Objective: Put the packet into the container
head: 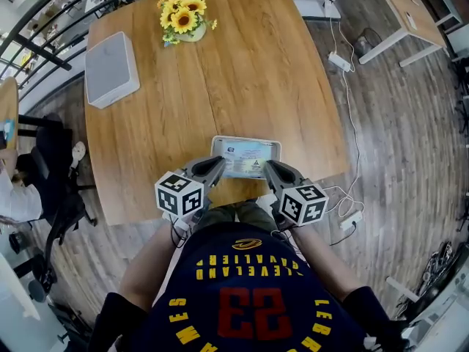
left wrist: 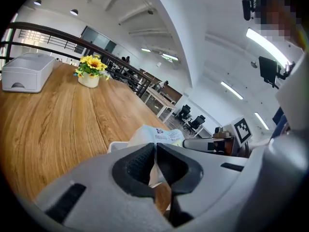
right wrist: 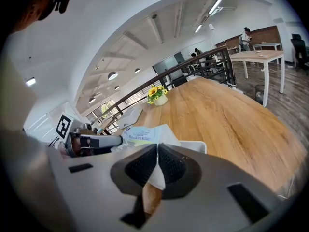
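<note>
Head view: packet pinched at both edges; seemingly over container

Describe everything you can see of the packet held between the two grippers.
The packet is a flat, thin pouch, white and pale blue with small print, of soft plastic-looking film. It lies roughly level, held between the left gripper and right gripper, each shut on one side edge. It hangs over the white container near the table's front edge; contact there can't be told.
</note>
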Demonstrator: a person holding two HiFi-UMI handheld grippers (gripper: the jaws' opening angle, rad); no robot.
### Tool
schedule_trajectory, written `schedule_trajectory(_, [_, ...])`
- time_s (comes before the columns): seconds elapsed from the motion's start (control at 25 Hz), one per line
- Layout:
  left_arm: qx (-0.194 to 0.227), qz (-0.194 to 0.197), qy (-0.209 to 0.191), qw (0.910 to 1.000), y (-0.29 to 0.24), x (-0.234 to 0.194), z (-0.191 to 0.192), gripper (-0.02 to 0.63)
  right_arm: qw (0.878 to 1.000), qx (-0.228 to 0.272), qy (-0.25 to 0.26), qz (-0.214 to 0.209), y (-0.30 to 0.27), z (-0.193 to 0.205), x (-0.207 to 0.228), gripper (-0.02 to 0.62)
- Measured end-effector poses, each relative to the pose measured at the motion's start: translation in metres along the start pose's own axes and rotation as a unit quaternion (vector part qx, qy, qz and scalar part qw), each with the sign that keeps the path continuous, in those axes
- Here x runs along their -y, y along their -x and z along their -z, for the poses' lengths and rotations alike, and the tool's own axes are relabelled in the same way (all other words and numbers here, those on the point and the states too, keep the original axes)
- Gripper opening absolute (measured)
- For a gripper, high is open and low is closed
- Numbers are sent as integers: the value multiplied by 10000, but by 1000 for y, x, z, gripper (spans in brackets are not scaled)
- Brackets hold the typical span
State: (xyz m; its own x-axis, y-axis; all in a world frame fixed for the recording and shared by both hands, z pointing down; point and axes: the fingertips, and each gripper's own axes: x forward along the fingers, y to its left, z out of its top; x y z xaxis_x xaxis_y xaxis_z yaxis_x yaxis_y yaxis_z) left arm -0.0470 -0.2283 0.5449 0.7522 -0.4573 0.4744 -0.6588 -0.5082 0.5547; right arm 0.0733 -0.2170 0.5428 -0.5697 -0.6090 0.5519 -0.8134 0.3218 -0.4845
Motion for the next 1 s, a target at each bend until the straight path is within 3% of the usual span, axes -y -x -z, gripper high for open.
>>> schedule_trajectory(1.0, [-1234, -358, -4, 9917, -34, -34, 44, 23, 9964, -849, -13, 32, -37, 42, 31, 17])
